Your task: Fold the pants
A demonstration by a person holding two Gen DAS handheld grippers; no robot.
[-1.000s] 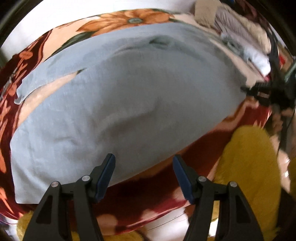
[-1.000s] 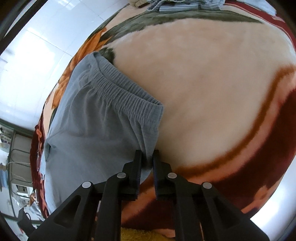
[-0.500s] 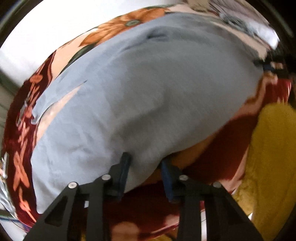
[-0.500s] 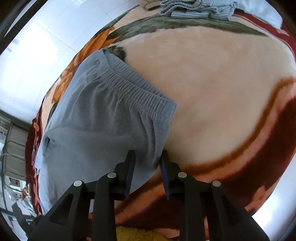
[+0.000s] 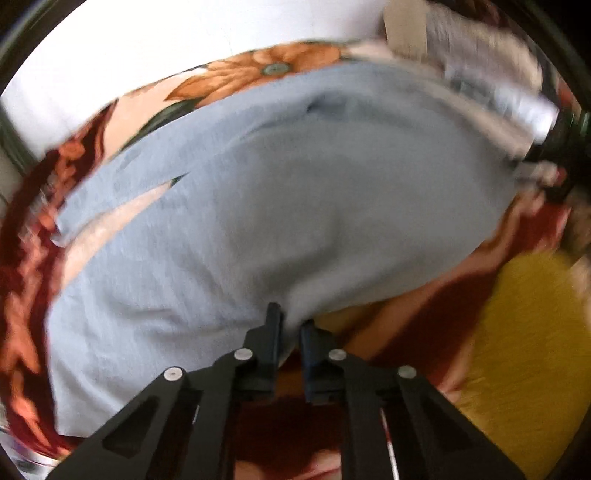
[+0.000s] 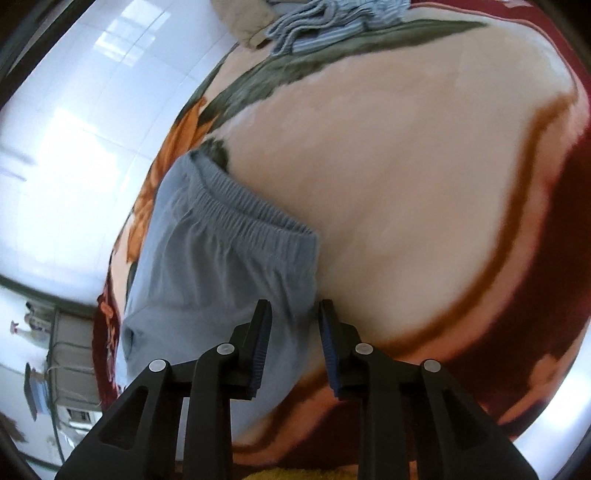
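Grey pants (image 5: 277, 192) lie spread flat on a flowered blanket (image 5: 424, 314). My left gripper (image 5: 291, 325) is shut on the pants' near edge, with a pinch of cloth between its pads. In the right wrist view the elastic waistband (image 6: 251, 218) runs across the pants (image 6: 207, 280). My right gripper (image 6: 291, 325) sits at the near waistband corner with its jaws a little apart. Cloth lies between them, but the pads do not press on it. The dark shape at the pants' far right end (image 5: 554, 147) is blurred.
A yellow fuzzy cloth (image 5: 524, 350) lies at the blanket's near right. A pile of other clothes (image 6: 332, 22) sits at the far end of the blanket (image 6: 406, 166). White tiled floor (image 6: 74, 129) and a wire rack (image 6: 70, 369) lie beyond the left edge.
My left jaws went from wide open to shut on the pants' near edge. My right jaws, earlier pinched on the waistband corner, have parted a little.
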